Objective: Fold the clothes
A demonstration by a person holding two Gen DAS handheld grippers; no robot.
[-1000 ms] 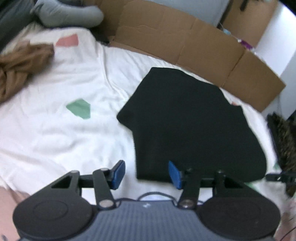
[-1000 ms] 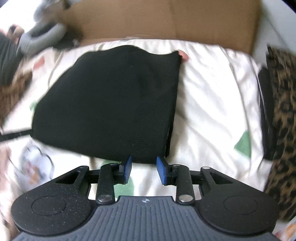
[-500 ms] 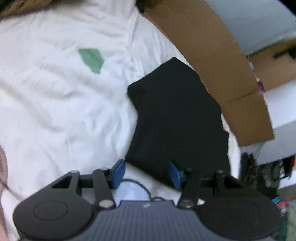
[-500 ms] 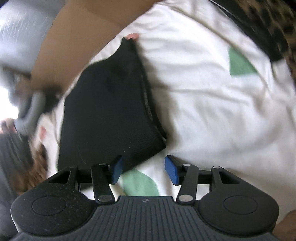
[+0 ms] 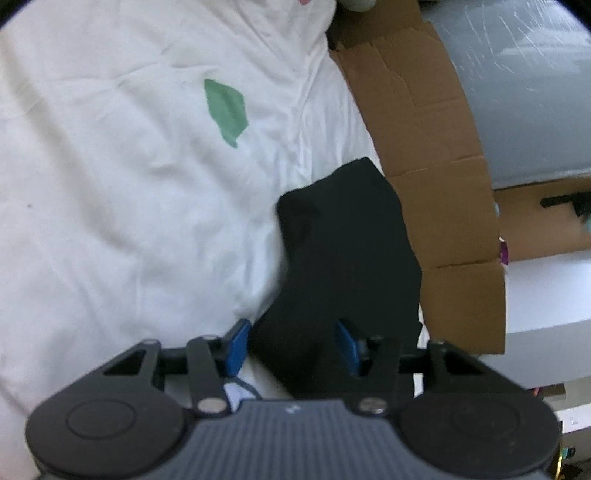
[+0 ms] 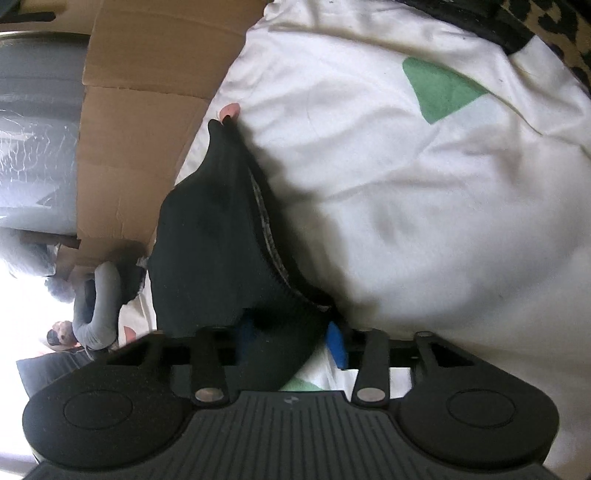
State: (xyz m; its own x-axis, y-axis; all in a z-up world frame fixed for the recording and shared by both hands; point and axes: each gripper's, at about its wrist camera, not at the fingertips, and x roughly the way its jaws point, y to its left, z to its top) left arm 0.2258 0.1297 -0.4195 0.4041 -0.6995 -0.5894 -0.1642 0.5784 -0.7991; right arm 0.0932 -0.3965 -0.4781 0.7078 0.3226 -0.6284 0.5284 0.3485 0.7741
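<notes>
A folded black garment [image 5: 347,251] lies on the white bedsheet [image 5: 110,221] beside the cardboard. Its near left corner reaches in between the blue pads [image 5: 236,343] of my left gripper [image 5: 291,345], which is open and straddles the cloth. In the right wrist view the same black garment [image 6: 210,236] shows its layered right edge. Its near right corner sits between the fingers of my right gripper [image 6: 290,338], also open. The cloth partly hides that gripper's left pad; the right pad [image 6: 337,345] shows.
Flattened cardboard [image 5: 424,147] stands along the far side of the bed, against a grey surface [image 5: 517,92]. Green patches [image 5: 225,109] mark the sheet. A leopard-print fabric [image 6: 546,26] lies at the sheet's edge. A grey item [image 6: 99,306] sits beyond the garment's far end.
Both grippers have tilted and moved in toward the garment's near corners; the cloth now lies between each pair of fingers. The right gripper opened wider than a second ago.
</notes>
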